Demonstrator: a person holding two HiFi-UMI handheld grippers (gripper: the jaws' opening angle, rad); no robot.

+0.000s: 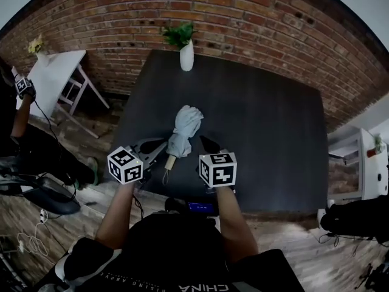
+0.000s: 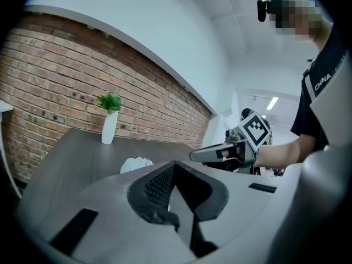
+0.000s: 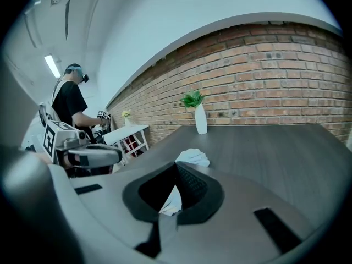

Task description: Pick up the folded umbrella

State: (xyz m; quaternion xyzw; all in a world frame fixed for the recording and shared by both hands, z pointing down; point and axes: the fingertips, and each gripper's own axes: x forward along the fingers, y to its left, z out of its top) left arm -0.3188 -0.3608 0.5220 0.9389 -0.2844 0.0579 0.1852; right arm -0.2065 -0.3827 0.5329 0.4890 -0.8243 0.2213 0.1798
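While ungrasped, folded umbrella: on table.
Left gripper, right gripper: fingers pressed together.
Risk: closed fingers may shove it away.

One overhead, two low across table

Lab: brick wall, floor cables

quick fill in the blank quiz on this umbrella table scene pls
1. The folded umbrella lies on the dark table, its handle end ___ the left gripper and the right gripper.
2. Neither gripper holds anything, and the jaws of both are ___.
3. The white vase at the table's far edge holds a ___ plant.
4. The wall behind the table is made of ___.

Missing words: between; shut; green; brick
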